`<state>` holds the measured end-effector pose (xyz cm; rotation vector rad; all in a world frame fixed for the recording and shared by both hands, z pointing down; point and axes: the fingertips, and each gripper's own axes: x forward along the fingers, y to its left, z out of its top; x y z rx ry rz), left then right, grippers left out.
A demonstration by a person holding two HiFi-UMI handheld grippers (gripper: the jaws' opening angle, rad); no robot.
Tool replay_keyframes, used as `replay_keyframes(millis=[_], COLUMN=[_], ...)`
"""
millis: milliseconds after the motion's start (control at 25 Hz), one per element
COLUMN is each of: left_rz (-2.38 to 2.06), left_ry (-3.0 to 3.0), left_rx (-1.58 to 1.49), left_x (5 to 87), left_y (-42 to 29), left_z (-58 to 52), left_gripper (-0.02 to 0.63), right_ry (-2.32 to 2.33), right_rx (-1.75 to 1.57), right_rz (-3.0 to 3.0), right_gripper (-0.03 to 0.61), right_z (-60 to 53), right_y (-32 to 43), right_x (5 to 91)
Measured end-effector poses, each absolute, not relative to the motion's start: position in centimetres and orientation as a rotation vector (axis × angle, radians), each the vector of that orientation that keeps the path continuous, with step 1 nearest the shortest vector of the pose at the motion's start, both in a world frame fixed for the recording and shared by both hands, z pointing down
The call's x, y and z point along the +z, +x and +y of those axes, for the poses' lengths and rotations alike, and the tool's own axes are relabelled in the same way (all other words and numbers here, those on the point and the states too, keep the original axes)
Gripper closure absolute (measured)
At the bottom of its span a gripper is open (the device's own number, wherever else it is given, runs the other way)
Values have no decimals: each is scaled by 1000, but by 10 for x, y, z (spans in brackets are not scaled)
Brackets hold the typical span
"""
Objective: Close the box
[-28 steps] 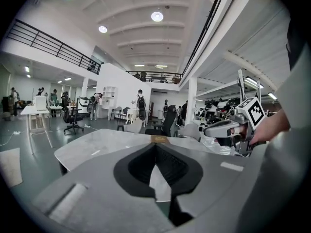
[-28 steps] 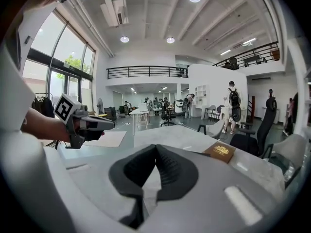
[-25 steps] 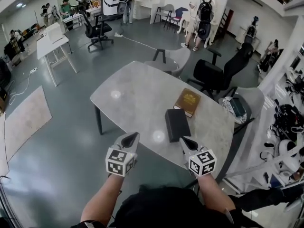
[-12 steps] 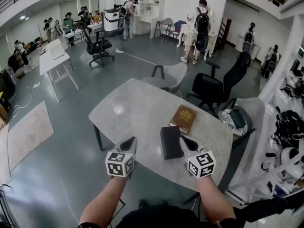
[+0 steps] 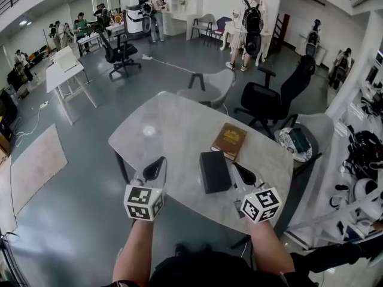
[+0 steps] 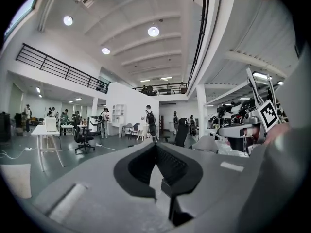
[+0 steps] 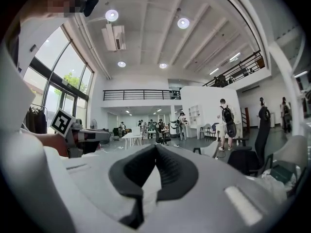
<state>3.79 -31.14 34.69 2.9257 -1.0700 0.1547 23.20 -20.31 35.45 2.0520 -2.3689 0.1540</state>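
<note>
A flat black box lies with its lid down near the front of the grey table, next to a brown book-like case. In the head view my left gripper hangs over the table's front edge, left of the box. My right gripper hangs just right of the box. Both are held level above the table, jaws shut with nothing between them. The left gripper view shows its shut jaw tips and the right gripper off to the side. The right gripper view shows the left gripper.
A grey chair and a black chair stand behind the table, and a chair with a bag at its right end. Several people stand far off at the back. A white desk and a rug lie to the left.
Both grippers have risen and tilted up. The table top and the brown case have dropped out of the two gripper views. The jaws stayed shut.
</note>
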Motion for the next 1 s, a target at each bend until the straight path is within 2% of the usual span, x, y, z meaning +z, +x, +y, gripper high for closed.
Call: replay_keyframes(millis=[1000], left_rz=[-1015], left_ry=[2881], left_rx=[306], left_x=[378], left_y=[35], left_z=[-312], left_gripper=[603], right_ry=[1976], right_rx=[195], right_rz=[-2341], right_gripper=[577], right_z=[-209], right_y=[233], right_x=[374])
